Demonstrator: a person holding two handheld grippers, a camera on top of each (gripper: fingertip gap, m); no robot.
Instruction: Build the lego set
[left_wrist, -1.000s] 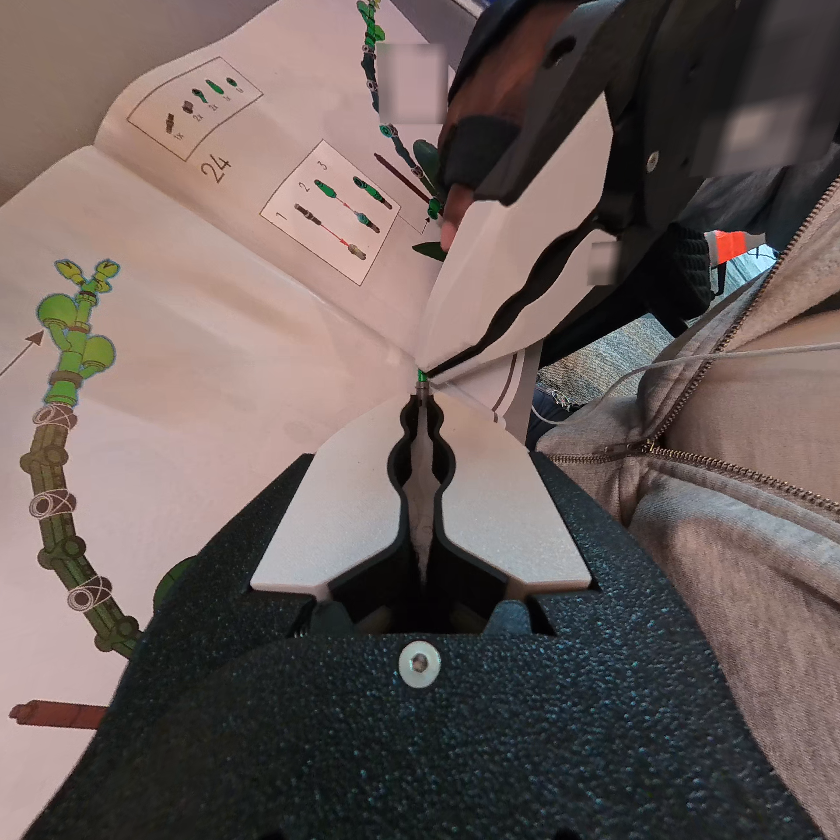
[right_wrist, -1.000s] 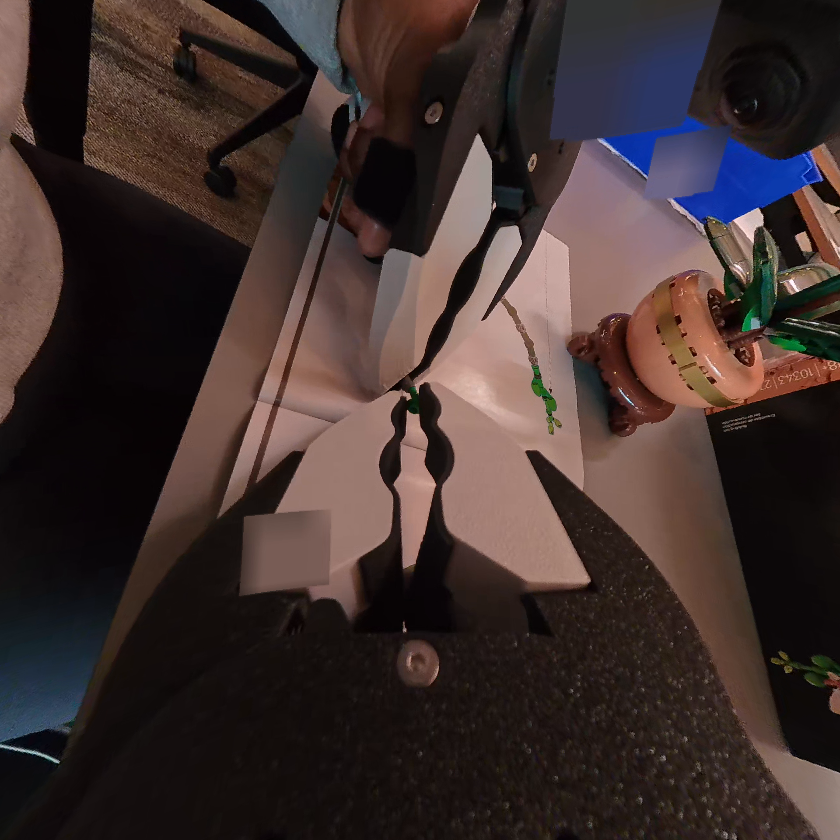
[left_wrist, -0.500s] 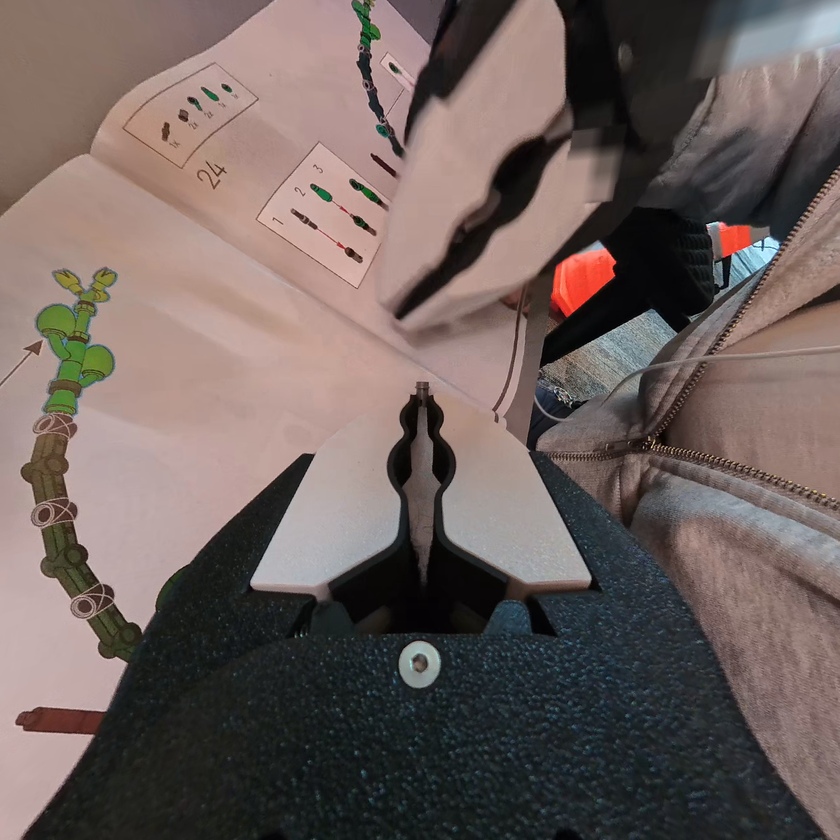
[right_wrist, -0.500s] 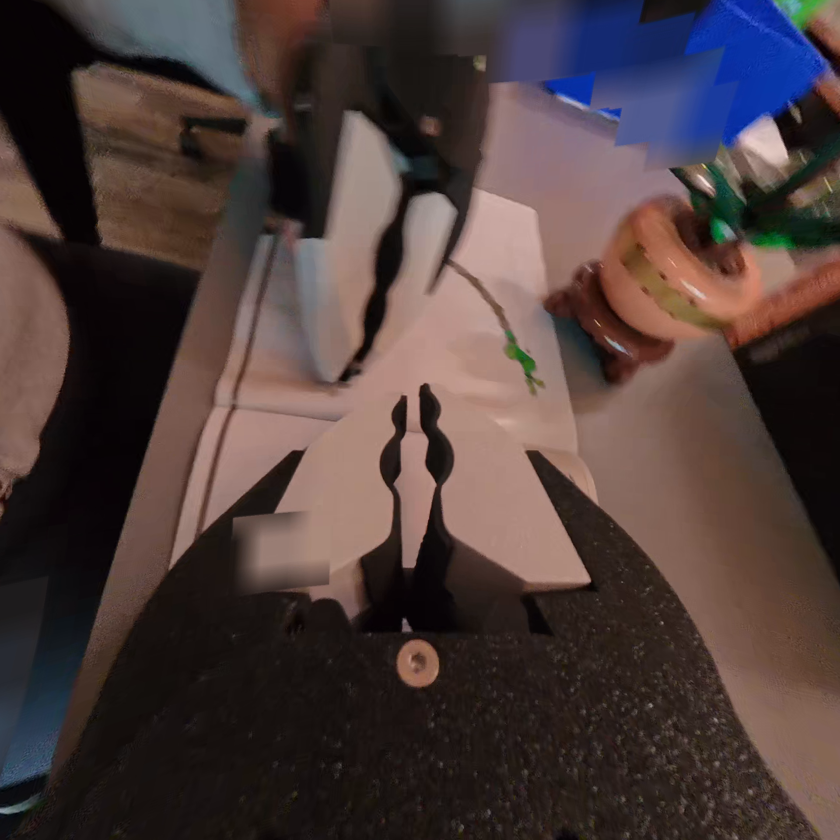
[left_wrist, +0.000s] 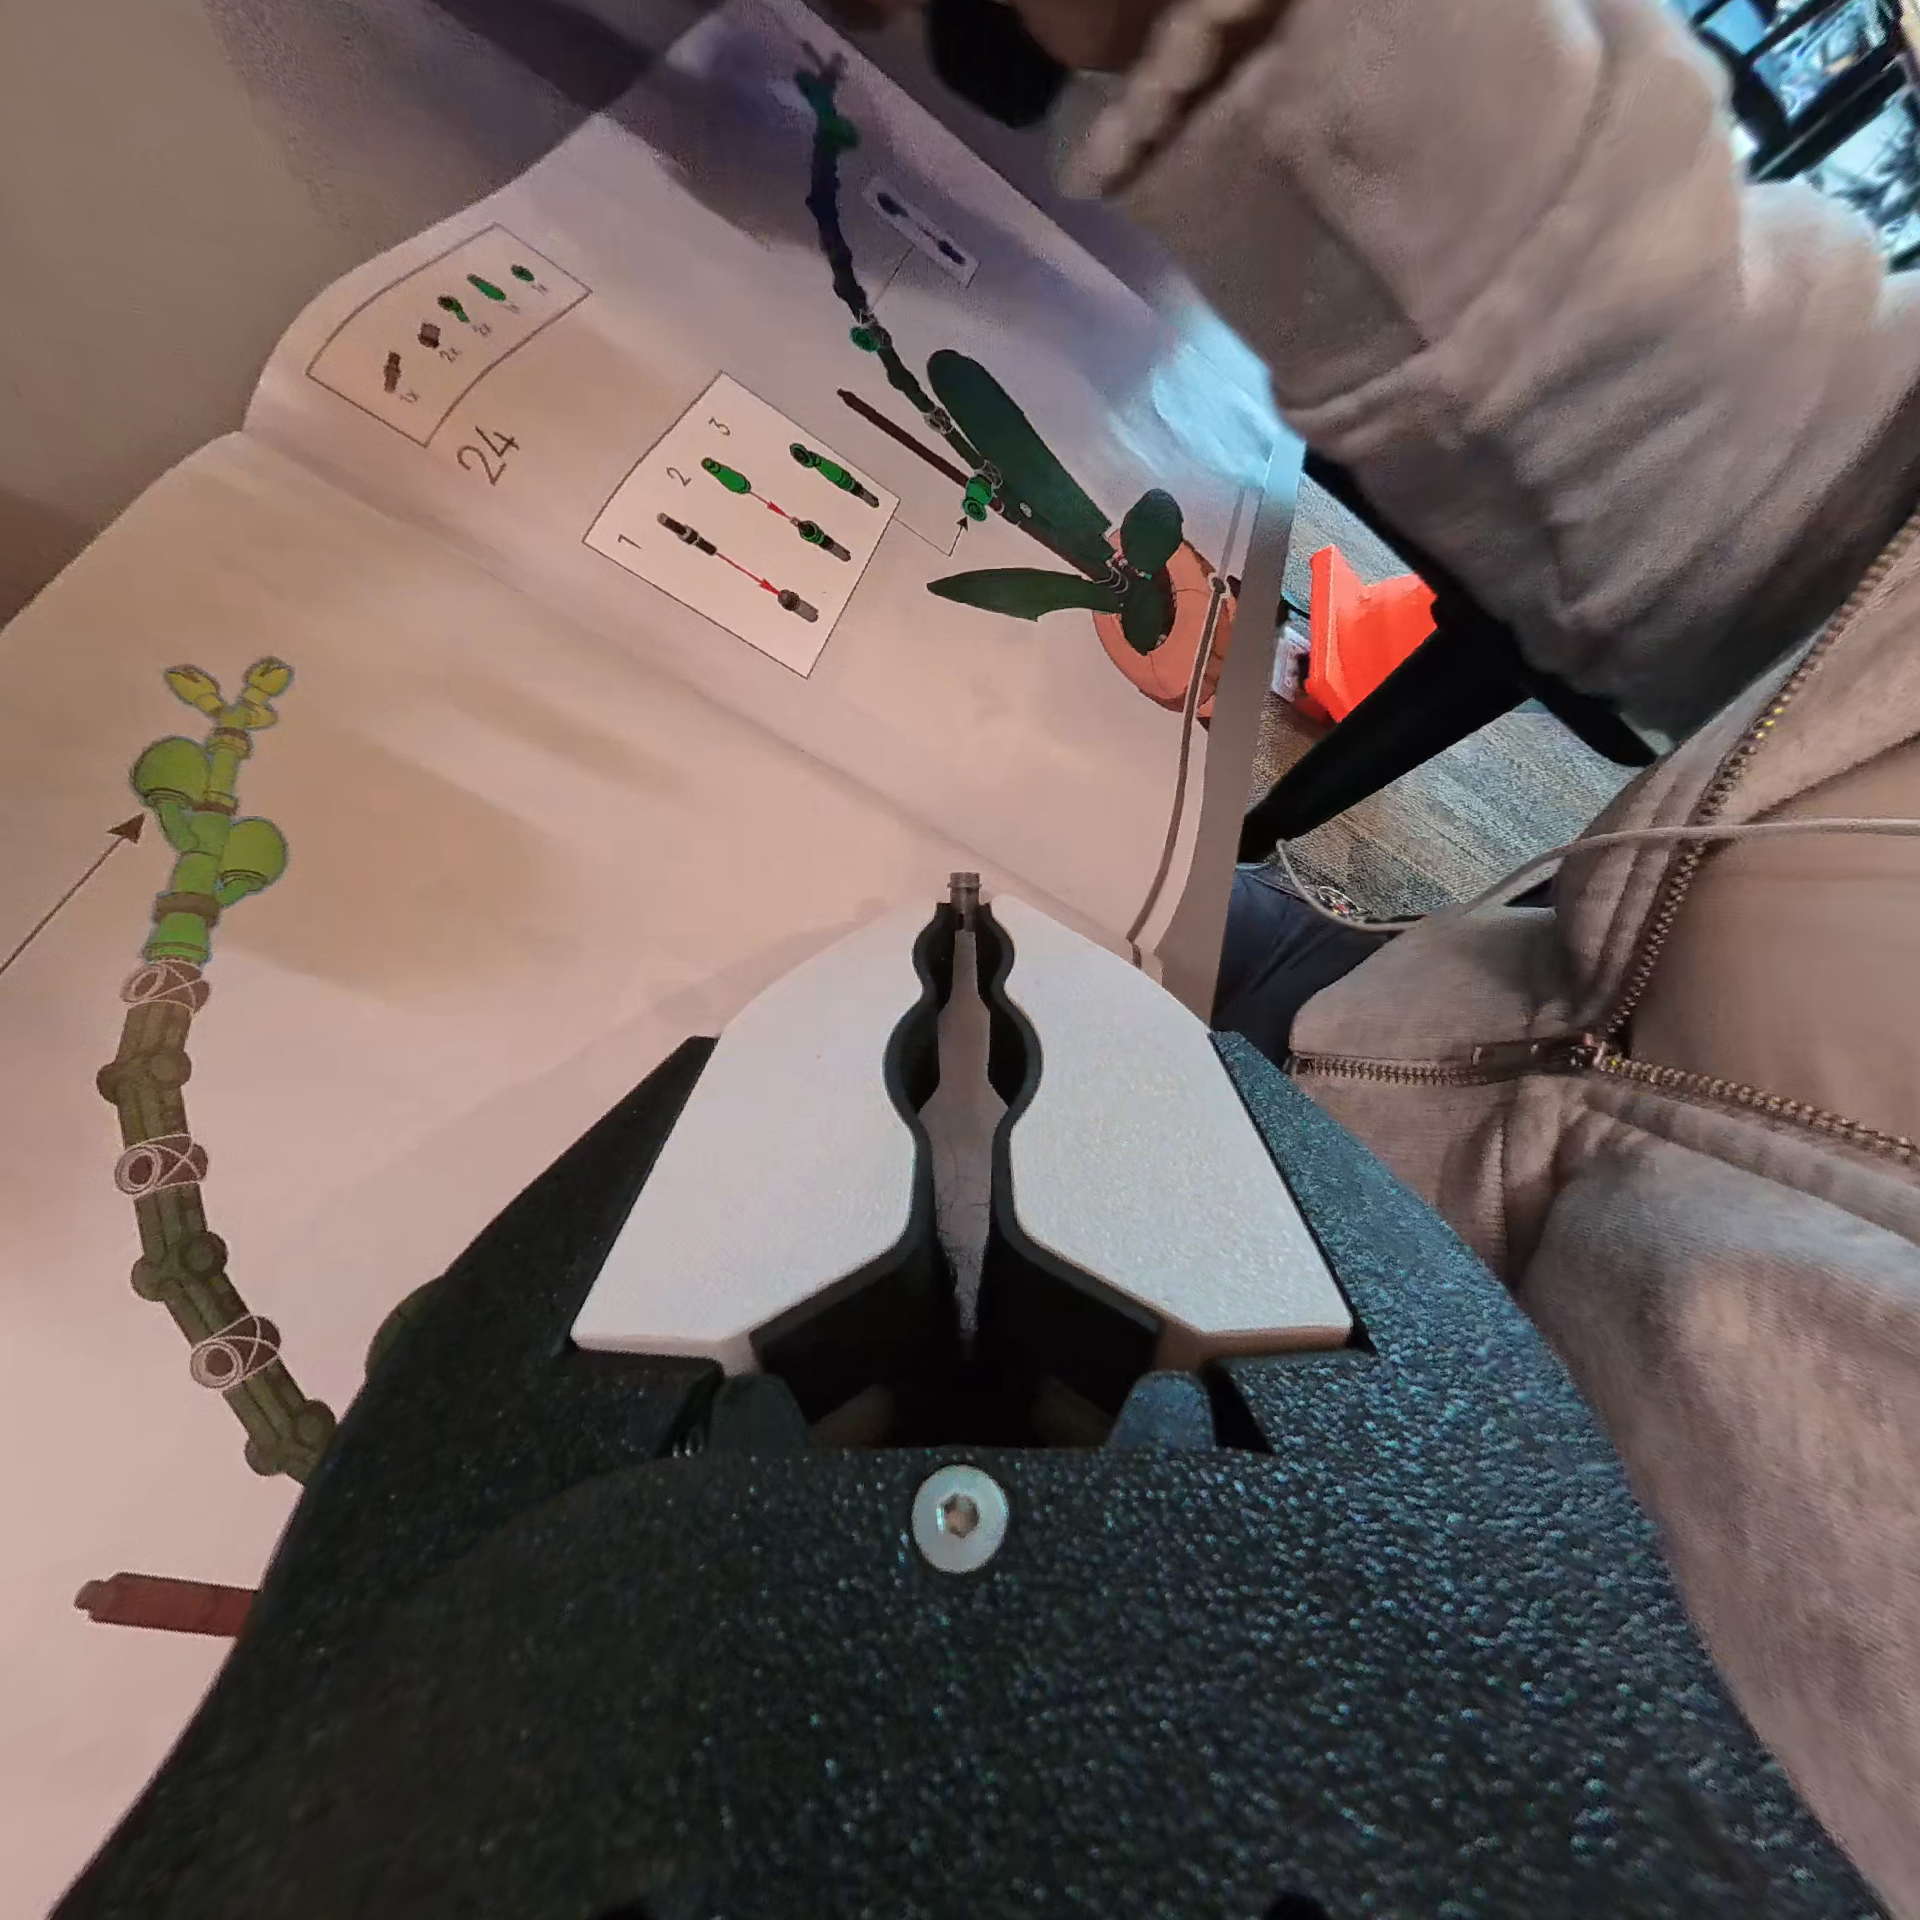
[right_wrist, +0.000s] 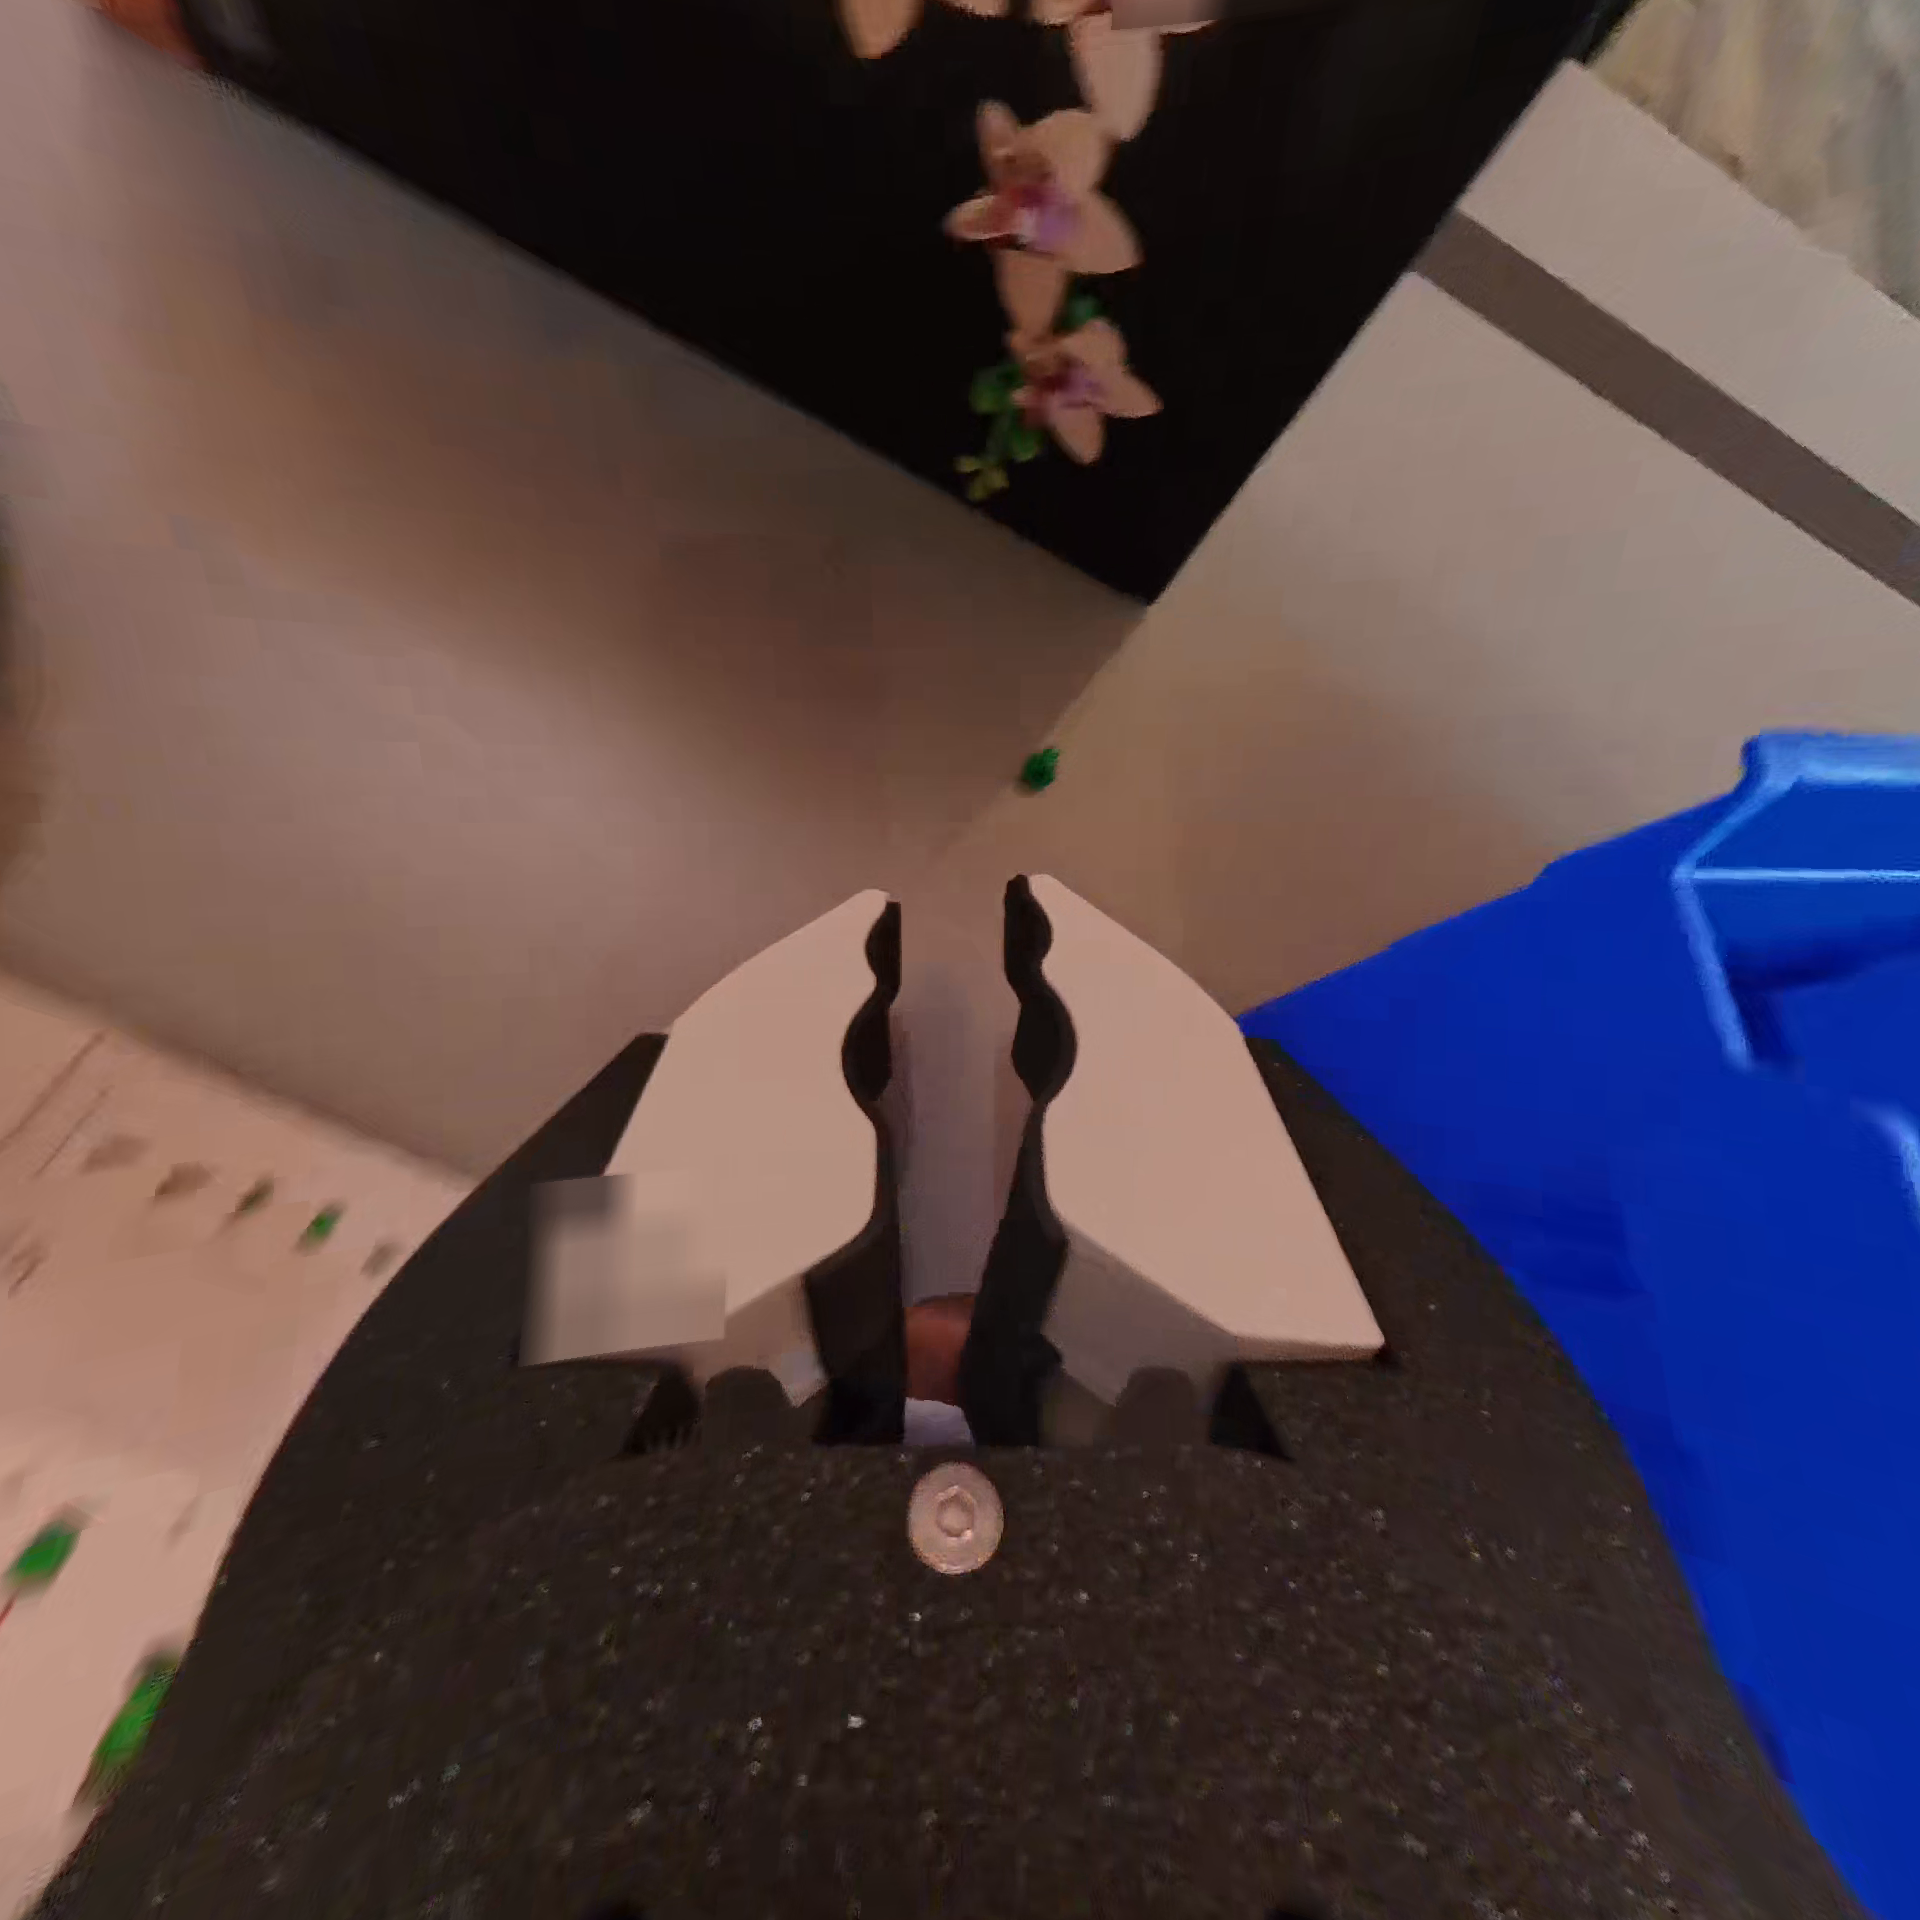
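Note:
My left gripper (left_wrist: 966, 920) is shut on a small dark grey pin (left_wrist: 966, 889). The pin's tip sticks out past the fingertips, above the open instruction booklet (left_wrist: 540, 831). My right gripper (right_wrist: 954, 902) is open with nothing between its pads and hangs over the pale table (right_wrist: 468, 675). The right wrist view is blurred. A small green piece (right_wrist: 1039, 770) lies on the table a little beyond the right fingertips. The right gripper does not show in the left wrist view.
A blue bin (right_wrist: 1610, 1195) stands close on the right of the right gripper. A black box printed with orchid flowers (right_wrist: 831, 208) lies farther off. The booklet's corner (right_wrist: 156, 1299) shows at lower left. A person's grey sleeve (left_wrist: 1455, 312) and zipped jacket (left_wrist: 1662, 1143) fill the right of the left wrist view. There is about 25 centimeters between the tips of the two grippers.
The right gripper was tip to tip with the left, a green piece between them. It has pulled away, swung towards the blue bin and opened. The left still grips the pin, without the green piece.

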